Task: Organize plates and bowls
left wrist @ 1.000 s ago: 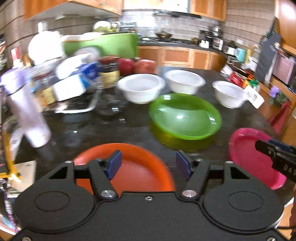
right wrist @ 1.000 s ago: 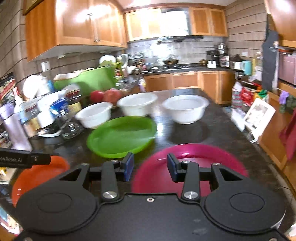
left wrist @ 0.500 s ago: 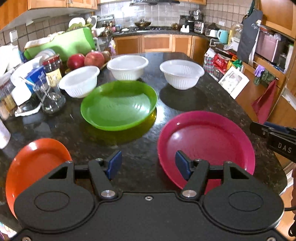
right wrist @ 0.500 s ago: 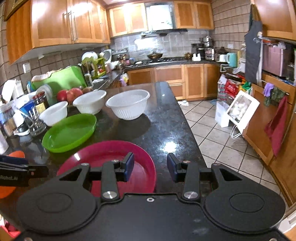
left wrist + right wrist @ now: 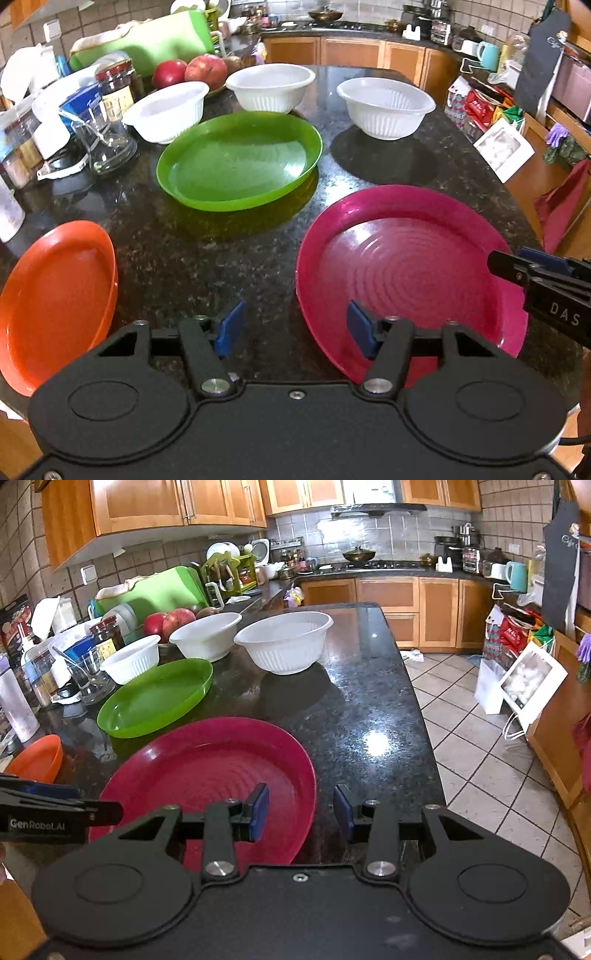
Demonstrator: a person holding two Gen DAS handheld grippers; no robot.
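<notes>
- My left gripper [image 5: 293, 328] sits over the near edge of the dark granite counter [image 5: 229, 251]. Its jaws are closing right now, with only bare counter in the gap. The right-hand blue pad is over the near-left rim of the pink plate [image 5: 406, 269], but I can't say it's touching.
- My right gripper [image 5: 301, 812] has its jaws spread apart and isn't pinching anything. The left pad hangs over the right side of that same pink plate and the right pad over bare counter, so the plate's right rim falls in the gap.
- Each gripper's tip pokes into the other's view from the side.
- The pink plate lies flat at the near end of the counter, closest to me.
- The green plate [image 5: 240, 158] is further back and to the left, apart from the pink one.
- The orange plate [image 5: 55, 302] is at the near-left corner, well apart from the other two.
- Three white bowls stand upright past the plates: a small one [image 5: 166, 107] on the left just beside the green plate, a middle one [image 5: 271, 86], and a third [image 5: 386, 103] off on the right by itself.
- Left side is the usual clutter: a jar with a red lid [image 5: 116, 86], an empty glass [image 5: 105, 142], and a couple of red fruits [image 5: 188, 70] behind the bowls.
</notes>
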